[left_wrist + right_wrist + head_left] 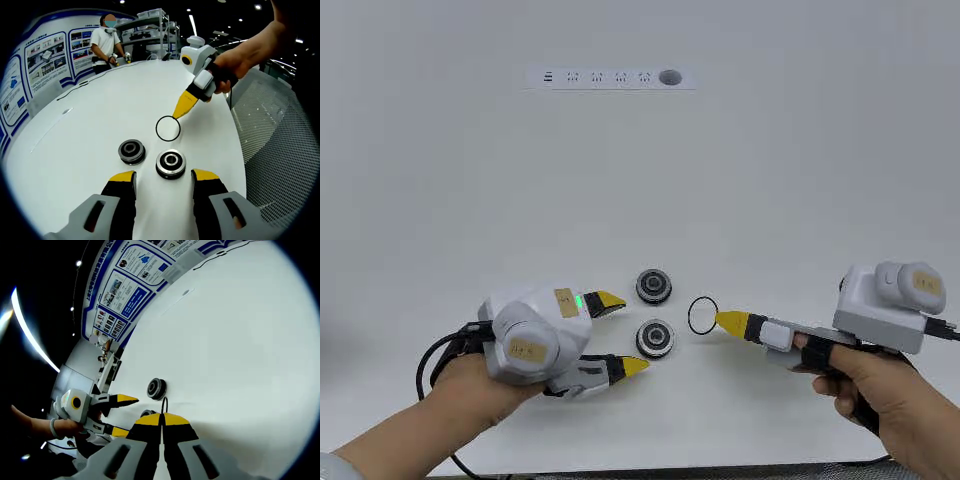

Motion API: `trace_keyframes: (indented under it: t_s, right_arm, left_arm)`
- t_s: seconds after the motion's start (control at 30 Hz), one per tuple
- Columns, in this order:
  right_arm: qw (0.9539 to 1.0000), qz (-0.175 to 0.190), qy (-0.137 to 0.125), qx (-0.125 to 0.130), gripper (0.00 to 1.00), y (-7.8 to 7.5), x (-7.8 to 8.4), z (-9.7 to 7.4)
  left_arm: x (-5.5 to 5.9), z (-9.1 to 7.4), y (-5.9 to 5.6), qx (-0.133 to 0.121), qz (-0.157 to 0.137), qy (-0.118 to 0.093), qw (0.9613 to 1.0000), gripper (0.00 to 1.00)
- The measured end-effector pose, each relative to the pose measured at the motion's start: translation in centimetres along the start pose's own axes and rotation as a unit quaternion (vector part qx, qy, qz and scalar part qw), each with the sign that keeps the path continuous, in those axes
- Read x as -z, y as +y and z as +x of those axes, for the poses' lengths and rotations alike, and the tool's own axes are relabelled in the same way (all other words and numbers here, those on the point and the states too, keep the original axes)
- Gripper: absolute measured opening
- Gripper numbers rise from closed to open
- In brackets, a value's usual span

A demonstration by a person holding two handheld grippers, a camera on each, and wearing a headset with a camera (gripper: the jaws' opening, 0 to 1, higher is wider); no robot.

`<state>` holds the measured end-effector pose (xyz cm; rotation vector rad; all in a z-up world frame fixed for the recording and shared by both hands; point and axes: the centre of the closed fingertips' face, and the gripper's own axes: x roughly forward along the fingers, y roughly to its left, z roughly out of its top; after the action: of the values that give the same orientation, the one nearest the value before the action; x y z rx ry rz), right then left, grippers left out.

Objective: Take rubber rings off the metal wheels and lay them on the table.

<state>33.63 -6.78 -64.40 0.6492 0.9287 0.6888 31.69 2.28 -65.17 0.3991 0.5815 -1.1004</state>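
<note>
Ring is pinched at its rim by the right gripper, jaws pressed together; whether it touches the table cannot be told. Left gripper has its jaws spread, the near wheel just ahead of the gap. Far wheel lies just beyond, left of the ring. Power strip lies well behind
</note>
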Motion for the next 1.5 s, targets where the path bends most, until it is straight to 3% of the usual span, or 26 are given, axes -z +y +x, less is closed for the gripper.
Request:
trace_keyframes:
  t_s: [0.27, 0.5, 0.97, 1.5]
  right_arm:
    - [0.9997, -0.007, 0.007, 0.022, 0.02, -0.9, 0.4, 0.0]
    - [0.9984, -0.035, 0.012, 0.043, 0.02, -1.8, 0.5, 0.2]
    - [0.9932, -0.094, 0.018, 0.065, 0.19, -2.1, 0.4, 0.1]
    - [0.9941, -0.097, 0.02, 0.044, 0.21, -0.7, 0.6, 0.6]
  left_arm:
    - [0.2, 0.0, 0.1, -0.001, -0.003, 0.002, 1.0, 0.45]
    - [0.2, 0.0, 0.0, 0.0, -0.003, 0.003, 1.0, 0.44]
    - [0.2, 0.0, 0.1, -0.001, -0.003, 0.004, 1.0, 0.44]
    - [-0.5, 0.1, 0.1, 0.001, -0.003, -0.004, 1.0, 0.39]
